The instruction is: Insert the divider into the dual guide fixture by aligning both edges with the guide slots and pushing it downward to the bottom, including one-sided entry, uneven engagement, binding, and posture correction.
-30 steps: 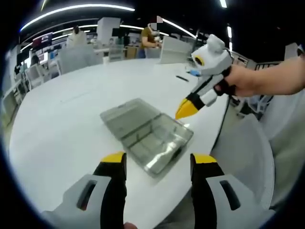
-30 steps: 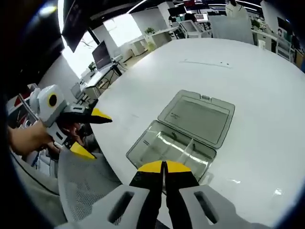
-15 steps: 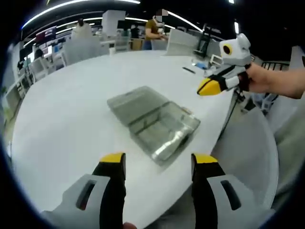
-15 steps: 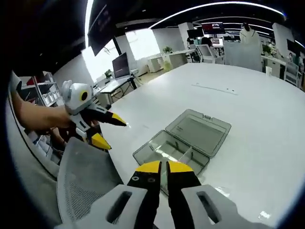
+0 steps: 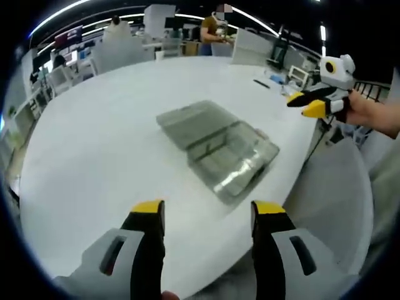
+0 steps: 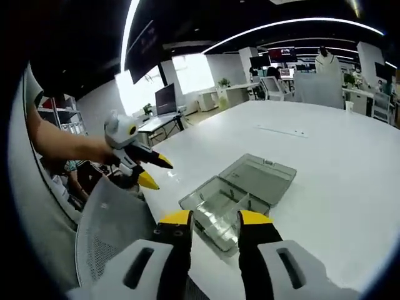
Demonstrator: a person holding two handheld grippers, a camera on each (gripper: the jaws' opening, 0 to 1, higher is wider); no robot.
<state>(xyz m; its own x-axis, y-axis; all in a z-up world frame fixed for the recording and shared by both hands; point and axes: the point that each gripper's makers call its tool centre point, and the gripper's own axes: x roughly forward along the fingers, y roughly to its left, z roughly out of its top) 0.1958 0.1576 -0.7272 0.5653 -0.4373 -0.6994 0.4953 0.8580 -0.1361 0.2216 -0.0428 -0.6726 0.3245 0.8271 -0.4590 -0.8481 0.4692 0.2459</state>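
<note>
A clear plastic box [image 5: 219,150] lies on the white table [image 5: 100,144] with its lid folded flat open, near the table's edge. Its tray [image 6: 220,206] has a thin clear divider [image 6: 239,199] standing across it. My left gripper [image 5: 208,209] is open and empty, well short of the box. A hand holds my right gripper [image 5: 304,104] off to the right of the box, past the table edge. In the right gripper view, my right gripper [image 6: 215,219] stands open and empty in front of the tray, and the left gripper [image 6: 156,172] hovers open at the left.
A grey mesh chair [image 6: 115,231] stands against the table's edge near the box, also seen as the chair [image 5: 331,200]. Small items [image 5: 261,83] lie at the table's far side. Desks, monitors and people fill the room behind.
My right gripper's jaws have gone from shut to open. Both grippers have drawn back from the box, which now looks smaller and farther off. The box has not moved.
</note>
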